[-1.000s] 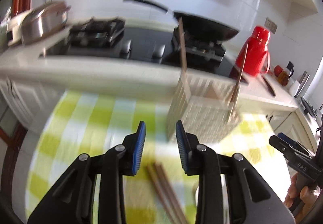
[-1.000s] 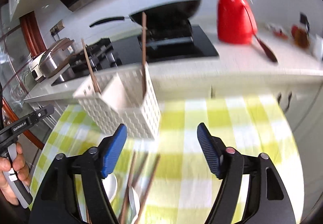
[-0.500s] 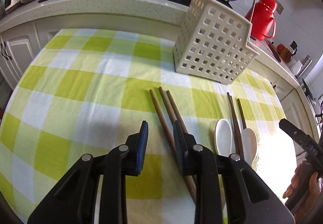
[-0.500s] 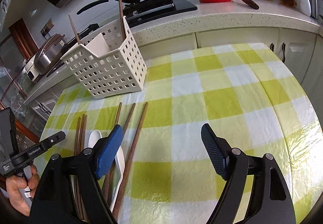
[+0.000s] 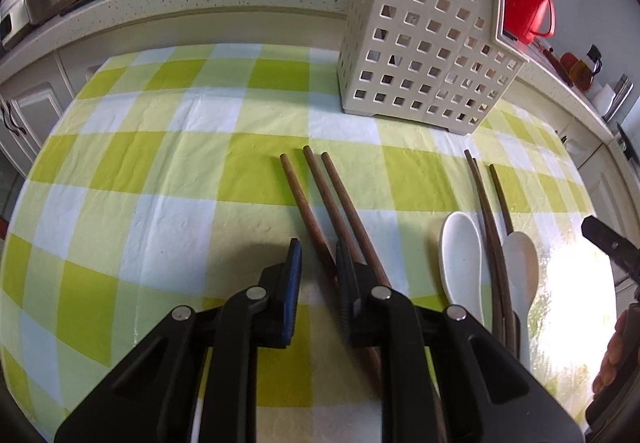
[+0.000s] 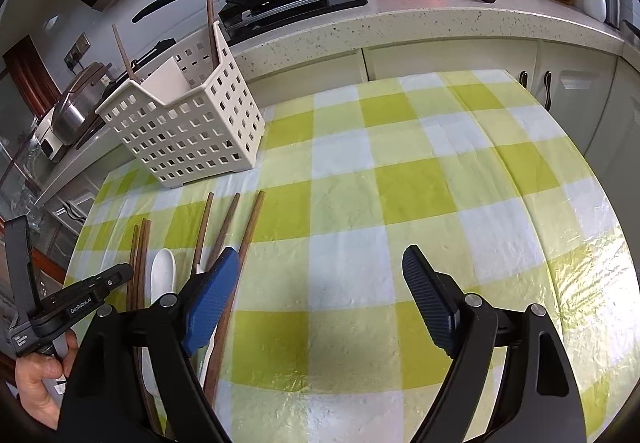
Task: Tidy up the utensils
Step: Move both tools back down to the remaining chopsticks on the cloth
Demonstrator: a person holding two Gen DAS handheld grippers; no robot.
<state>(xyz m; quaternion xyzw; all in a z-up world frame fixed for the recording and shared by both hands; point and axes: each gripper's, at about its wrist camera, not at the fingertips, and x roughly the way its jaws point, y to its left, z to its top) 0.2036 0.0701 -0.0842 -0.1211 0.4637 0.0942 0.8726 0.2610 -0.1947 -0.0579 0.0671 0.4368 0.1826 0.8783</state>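
Blue-padded left tool (image 5: 318,257), jaws narrowing, straddles the leftmost of three brown chopsticks (image 5: 310,203) lying on the checked counter (image 5: 160,183); pads not yet pressing. Right tool (image 6: 320,275) spreads wide over bare cloth, empty. White spoons (image 5: 460,259) and further chopsticks (image 5: 486,203) lie just beside; perforated cream basket (image 5: 424,55) stands behind, two sticks upright inside

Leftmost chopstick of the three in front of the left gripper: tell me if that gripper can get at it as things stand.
Probably yes. The leftmost chopstick already runs between the closing left gripper fingers, nothing lying over it.
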